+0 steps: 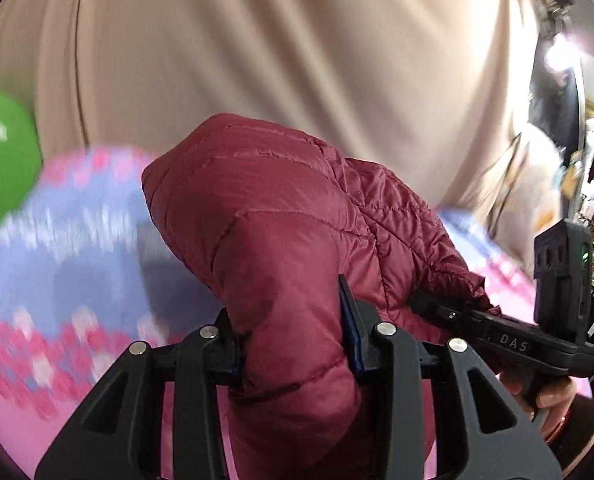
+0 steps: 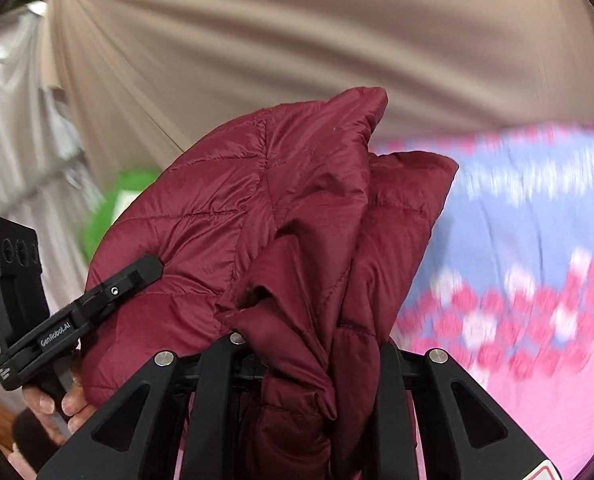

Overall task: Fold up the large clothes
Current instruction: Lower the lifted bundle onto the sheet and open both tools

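A maroon quilted jacket [image 1: 281, 208] hangs bunched in the air above the bed. In the left wrist view, my left gripper [image 1: 293, 340] is shut on a thick fold of it, with the padding bulging out between the fingers. My right gripper [image 1: 425, 304] bites the jacket's right edge, and a hand [image 1: 553, 400] holds its grip. In the right wrist view, the jacket [image 2: 225, 208] rises in two folded layers, and my right gripper [image 2: 313, 360] is shut on a gathered wad of fabric. My left gripper [image 2: 149, 266] clamps the jacket's left side there. The fingertips are hidden by cloth.
A bedspread [image 1: 77, 260] in pink and blue flower print lies below and is blurred by motion [image 2: 537, 240]. A beige curtain [image 1: 257, 40] fills the background. A green object [image 1: 1, 152] sits at the far left, and cluttered shelves [image 1: 593, 220] stand at the right.
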Demonstrator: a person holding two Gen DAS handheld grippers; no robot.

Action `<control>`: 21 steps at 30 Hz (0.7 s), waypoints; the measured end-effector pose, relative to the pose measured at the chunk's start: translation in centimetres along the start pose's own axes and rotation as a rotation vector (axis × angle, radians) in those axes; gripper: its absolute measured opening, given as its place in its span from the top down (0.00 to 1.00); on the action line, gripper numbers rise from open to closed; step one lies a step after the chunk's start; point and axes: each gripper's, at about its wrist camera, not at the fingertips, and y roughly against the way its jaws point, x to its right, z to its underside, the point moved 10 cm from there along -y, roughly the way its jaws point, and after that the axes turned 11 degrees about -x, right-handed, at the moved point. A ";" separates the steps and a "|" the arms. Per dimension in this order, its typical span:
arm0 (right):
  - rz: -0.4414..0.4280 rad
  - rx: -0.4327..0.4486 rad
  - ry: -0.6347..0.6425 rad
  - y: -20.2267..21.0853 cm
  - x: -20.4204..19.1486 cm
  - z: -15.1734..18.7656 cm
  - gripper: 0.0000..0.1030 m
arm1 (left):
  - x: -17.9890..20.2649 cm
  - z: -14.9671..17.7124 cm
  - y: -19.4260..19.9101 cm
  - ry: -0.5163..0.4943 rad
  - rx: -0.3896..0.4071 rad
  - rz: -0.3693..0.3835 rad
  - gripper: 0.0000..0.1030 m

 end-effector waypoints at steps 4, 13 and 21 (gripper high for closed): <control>0.005 -0.080 -0.047 -3.9 2.9 3.6 0.79 | -2.7 4.3 -4.0 0.049 -0.058 -0.008 0.64; -0.010 -0.107 -0.158 0.5 7.0 6.9 0.54 | -4.9 6.6 -0.2 0.090 -0.083 -0.053 0.38; 0.042 -0.075 -0.008 4.5 1.4 5.3 0.51 | 0.1 12.9 3.0 -0.133 -0.261 -0.093 0.26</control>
